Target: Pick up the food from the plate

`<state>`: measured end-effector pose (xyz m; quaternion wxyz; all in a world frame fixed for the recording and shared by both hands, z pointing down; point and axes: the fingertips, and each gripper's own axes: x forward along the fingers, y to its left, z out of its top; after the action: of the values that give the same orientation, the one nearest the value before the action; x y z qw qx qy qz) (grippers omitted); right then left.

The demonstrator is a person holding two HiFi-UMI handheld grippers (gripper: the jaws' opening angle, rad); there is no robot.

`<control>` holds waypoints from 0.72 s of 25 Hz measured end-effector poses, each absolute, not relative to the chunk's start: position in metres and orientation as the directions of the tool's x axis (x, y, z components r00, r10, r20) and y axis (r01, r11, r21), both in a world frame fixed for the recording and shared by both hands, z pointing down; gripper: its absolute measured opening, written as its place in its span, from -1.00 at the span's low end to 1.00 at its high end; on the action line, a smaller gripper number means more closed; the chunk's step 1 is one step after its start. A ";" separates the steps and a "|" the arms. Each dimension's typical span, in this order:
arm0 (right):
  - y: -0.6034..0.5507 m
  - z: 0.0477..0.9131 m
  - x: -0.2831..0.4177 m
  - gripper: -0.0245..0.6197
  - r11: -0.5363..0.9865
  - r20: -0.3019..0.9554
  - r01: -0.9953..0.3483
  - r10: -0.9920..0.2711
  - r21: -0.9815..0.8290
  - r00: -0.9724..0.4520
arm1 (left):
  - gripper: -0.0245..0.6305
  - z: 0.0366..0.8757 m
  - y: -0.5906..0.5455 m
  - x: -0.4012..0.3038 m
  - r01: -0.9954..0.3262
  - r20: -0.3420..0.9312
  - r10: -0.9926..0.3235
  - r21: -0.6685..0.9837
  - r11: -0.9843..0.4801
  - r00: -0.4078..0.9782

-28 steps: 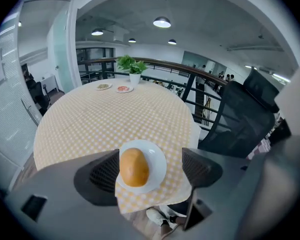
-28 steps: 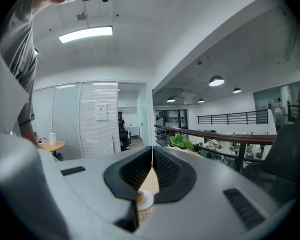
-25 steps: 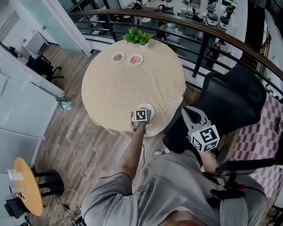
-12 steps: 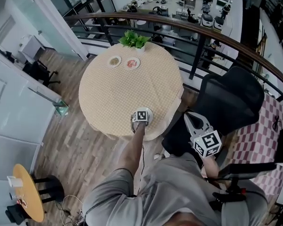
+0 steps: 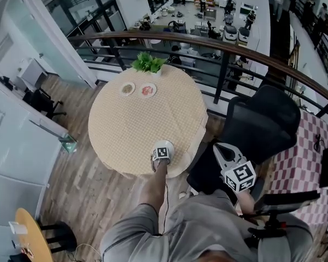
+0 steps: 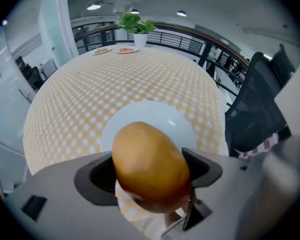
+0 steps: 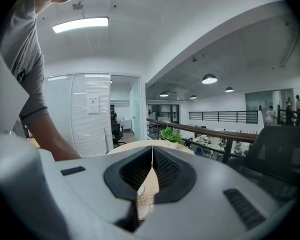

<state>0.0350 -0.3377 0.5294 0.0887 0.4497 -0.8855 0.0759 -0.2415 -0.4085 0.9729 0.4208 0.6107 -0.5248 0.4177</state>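
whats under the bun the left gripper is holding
Below the bun is a white plate, bare where it shows, on the checked tablecloth. The bun covers the plate's near part, so anything lying there can't be seen.

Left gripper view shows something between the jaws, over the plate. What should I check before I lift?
1. Food held by the left gripper: ok, a jaw presses each side.
2. Food clear of the plate: cannot tell; it hides the plate's near rim.
3. Nothing else on the plate: ok where it shows.
4. Right gripper out of the way: ok; shut, empty, off the table by the chair.
5. Clutter near the lift path: ok; the small dishes and plant sit at the far edge.
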 end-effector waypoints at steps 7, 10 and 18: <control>-0.341 0.531 0.036 -0.88 0.579 0.223 -0.814 -0.788 -0.050 -0.574 | 0.30 0.972 -0.417 -0.241 -0.990 0.950 -0.290 0.084 -0.110 0.113; -0.342 0.531 0.032 -0.88 0.587 0.222 -0.808 -0.782 -0.052 -0.582 | 0.30 0.971 -0.420 -0.240 -0.989 0.946 -0.302 0.085 -0.119 0.118; -0.339 0.535 0.027 -0.88 0.595 0.235 -0.802 -0.773 -0.055 -0.590 | 0.17 0.970 -0.416 -0.242 -0.986 0.943 -0.310 0.080 -0.144 0.122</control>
<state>0.0270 -0.3386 0.5347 0.0937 0.4432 -0.8881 0.0776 -0.2420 -0.4160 0.9699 0.4045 0.6303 -0.5142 0.4180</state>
